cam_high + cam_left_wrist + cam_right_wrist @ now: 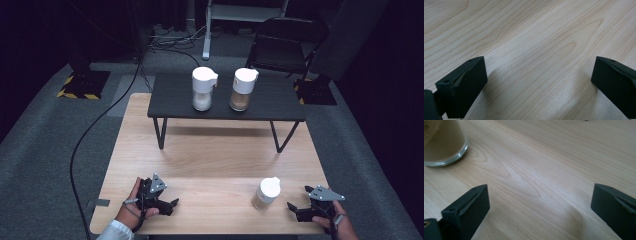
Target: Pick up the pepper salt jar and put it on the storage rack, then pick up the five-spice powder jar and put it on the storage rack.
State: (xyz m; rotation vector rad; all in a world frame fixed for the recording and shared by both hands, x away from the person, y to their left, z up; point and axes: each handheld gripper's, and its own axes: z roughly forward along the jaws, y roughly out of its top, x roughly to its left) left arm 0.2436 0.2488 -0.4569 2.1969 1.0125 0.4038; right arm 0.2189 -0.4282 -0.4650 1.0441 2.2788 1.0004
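Both grippers rest low on the wooden desk (pixel 210 165) with jaws spread wide and nothing between them: my left gripper (pixel 172 204) at the near left, my right gripper (pixel 292 207) at the near right. Nearest my right one stands a glass jar (pixel 265 193) with a white pouring lid, holding tan powder; its clear base (pixel 444 147) sits just ahead and to the side. To take it well, I judge I should swing the right jaws square to the glass body below the lid and close slowly, keeping it upright. Two similar jars (pixel 204 88) (pixel 243 89) stand on the small black riser table (pixel 175 100) well beyond.
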